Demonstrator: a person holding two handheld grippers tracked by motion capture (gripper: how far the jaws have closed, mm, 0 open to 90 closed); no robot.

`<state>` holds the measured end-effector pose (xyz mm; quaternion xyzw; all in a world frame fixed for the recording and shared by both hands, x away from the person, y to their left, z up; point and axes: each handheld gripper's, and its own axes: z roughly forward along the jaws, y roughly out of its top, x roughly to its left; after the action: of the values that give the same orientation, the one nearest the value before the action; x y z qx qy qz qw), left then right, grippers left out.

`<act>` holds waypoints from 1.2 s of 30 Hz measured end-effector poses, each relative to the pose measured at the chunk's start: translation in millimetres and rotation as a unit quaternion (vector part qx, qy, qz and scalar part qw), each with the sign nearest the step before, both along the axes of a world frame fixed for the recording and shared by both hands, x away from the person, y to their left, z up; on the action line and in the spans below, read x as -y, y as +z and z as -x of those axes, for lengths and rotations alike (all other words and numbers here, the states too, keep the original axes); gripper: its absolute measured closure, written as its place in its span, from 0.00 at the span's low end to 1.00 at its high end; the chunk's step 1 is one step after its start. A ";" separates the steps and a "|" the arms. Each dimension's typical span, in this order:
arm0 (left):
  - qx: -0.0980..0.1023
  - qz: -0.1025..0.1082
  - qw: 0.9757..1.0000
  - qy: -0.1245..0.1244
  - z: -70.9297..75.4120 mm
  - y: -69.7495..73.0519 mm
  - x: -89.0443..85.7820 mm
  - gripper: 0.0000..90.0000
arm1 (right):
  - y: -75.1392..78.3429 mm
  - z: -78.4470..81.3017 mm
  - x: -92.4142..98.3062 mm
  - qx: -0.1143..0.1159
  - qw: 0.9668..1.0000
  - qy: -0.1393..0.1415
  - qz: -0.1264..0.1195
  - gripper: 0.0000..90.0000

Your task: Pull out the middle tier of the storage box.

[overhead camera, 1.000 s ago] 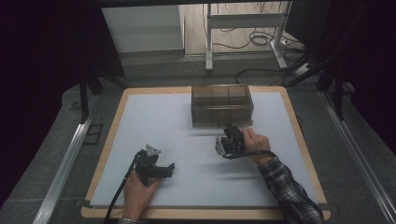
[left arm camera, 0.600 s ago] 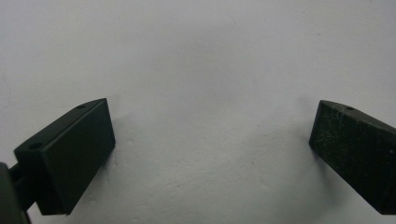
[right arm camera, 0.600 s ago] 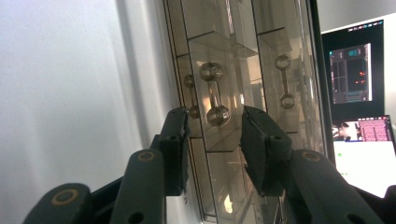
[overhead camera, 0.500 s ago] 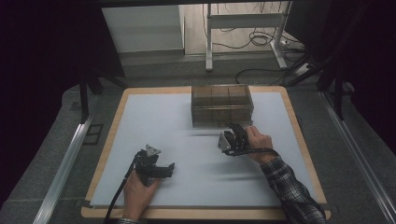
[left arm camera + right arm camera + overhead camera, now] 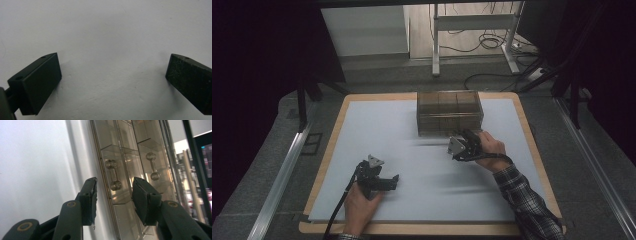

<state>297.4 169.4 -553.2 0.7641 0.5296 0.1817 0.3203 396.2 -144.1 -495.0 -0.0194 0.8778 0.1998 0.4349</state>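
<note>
In the high view the clear drawer box [image 5: 450, 113] stands at the upper centre of the frame on the white table [image 5: 412, 150]. The right tool [image 5: 460, 146] sits just below its lower right corner, close against the front face, while the left tool [image 5: 379, 181] rests well apart at the lower left.

In the right gripper view the right tool [image 5: 113, 195] has its jaws apart, holding nothing, and a small dumbbell-shaped drawer handle [image 5: 113, 174] lies just beyond and between them. The handle's long axis runs up and down the frame, roughly along the jaws' own direction. A second handle [image 5: 152, 166] sits at the upper right.

The right tool is plainly the nearer one, and probably the one to take the handle. In the left gripper view the left tool [image 5: 112, 82] is wide open over bare table.
</note>
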 end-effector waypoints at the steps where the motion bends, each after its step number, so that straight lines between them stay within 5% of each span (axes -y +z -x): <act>1: 0.000 0.000 1.000 0.000 0.0 0.0 0.0 0.00 | 2.0 -0.9 0.4 -0.008 1.000 0.000 -0.001 0.61; 12: 0.000 -0.003 1.000 -0.003 -0.1 0.2 -0.6 0.00 | 20.1 -13.9 7.7 -0.085 0.996 0.011 -0.039 0.62; 16: -0.001 -0.002 1.000 -0.002 0.0 0.2 -0.4 0.00 | 26.2 -23.5 14.3 -0.127 0.990 0.007 -0.056 0.64; 26: -0.001 -0.002 1.000 -0.002 0.0 0.2 -0.4 0.00 | 45.0 -43.9 31.4 -0.183 0.980 0.008 -0.077 0.67; 29: -0.001 -0.002 1.000 -0.002 0.0 0.2 -0.5 0.00 | 50.4 -52.6 37.8 -0.212 0.975 0.012 -0.068 0.68; 36: -0.001 -0.002 1.000 -0.003 0.0 0.2 -0.5 0.00 | 51.4 -66.0 43.7 -0.242 0.969 0.012 -0.053 0.72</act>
<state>297.5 169.9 -553.0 0.7663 0.5276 0.1812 0.3186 462.2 -187.8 -443.6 0.0418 0.9449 0.2497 0.2076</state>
